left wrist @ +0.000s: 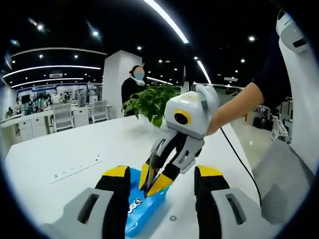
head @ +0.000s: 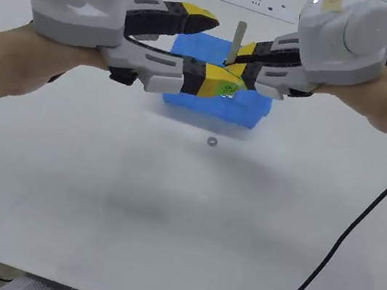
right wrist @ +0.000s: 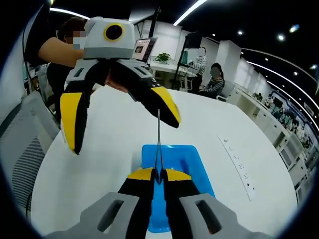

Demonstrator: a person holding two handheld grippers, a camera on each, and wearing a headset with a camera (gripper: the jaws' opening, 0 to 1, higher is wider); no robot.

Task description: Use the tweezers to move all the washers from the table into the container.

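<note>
While the right gripper (right wrist: 158,175) pinches the tweezers (right wrist: 158,142) over the container (right wrist: 182,164), a washer (head: 212,141) lies below it, on the person's side; left gripper (left wrist: 163,174) spread.

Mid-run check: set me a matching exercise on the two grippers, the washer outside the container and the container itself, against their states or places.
1. left gripper
2. right gripper
3. loose washer
4. container

A. shut on the tweezers
B. blue, beneath both grippers
C. open
D. on the bare table, on the near side of the container

Pairs: 1-C, 2-A, 3-D, 4-B.
</note>
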